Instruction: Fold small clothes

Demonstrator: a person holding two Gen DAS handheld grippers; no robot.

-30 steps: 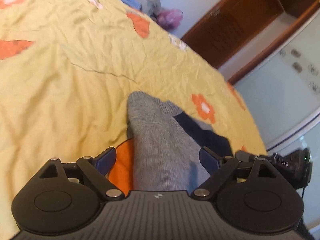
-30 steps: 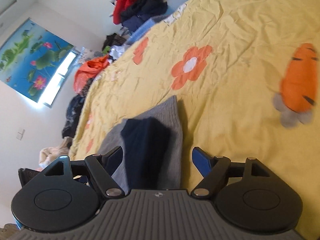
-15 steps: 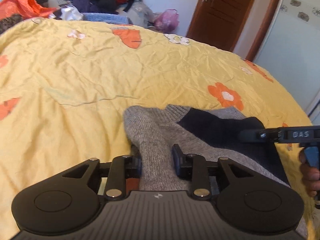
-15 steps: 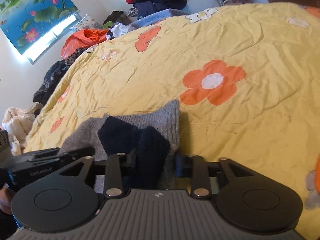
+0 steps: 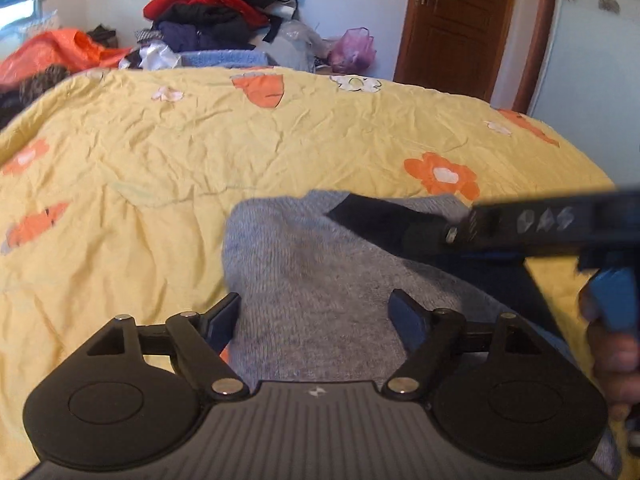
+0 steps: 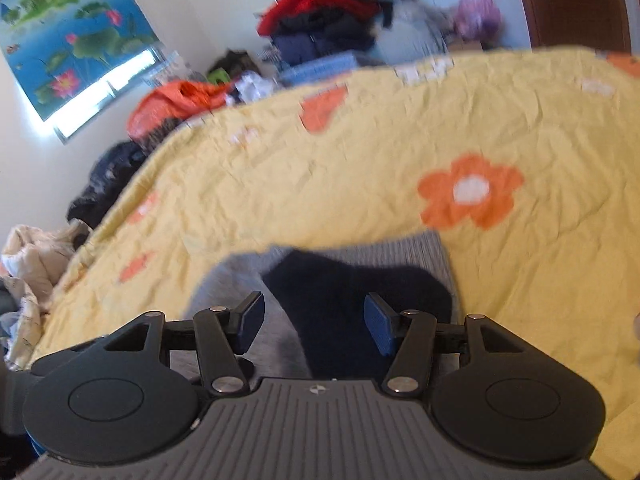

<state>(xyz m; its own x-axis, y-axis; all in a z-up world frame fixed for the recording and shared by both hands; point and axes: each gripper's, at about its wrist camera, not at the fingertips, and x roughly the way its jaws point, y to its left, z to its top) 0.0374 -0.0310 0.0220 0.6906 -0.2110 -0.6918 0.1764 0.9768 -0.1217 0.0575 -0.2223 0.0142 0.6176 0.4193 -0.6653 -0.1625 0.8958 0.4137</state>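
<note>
Along the bottom edge of the left wrist view, shows the left gripper (image 5: 316, 316) spread wide, just opened further, with the grey sock (image 5: 304, 264) lying loose between the blue pads (image 5: 222, 318) and pinched by neither. Finds that sock flat on the yellow bedspread (image 5: 160, 160), low and centre in the frame, with its navy part (image 5: 380, 220) off to the right. At the right edge, catches a person's hand (image 5: 612, 356) round a blue handle (blurred).

Low in the right wrist view, shows the right gripper (image 6: 314, 322) partway apart, lately drawn in from a wider spread, straddling the navy part; cannot make out any pad pressing the cloth. Places the ribbed grey cuff (image 6: 400, 250) just beyond, toward the middle of the frame.

Further up, takes in an orange flower (image 6: 470, 192) printed on the spread, right of centre. Beyond the bed's far edge, at the top, picks out a heap of clothes (image 5: 216, 12) topped with red, a brown door (image 5: 452, 20) at upper right, and a lotus picture (image 6: 68, 32) at upper left.
</note>
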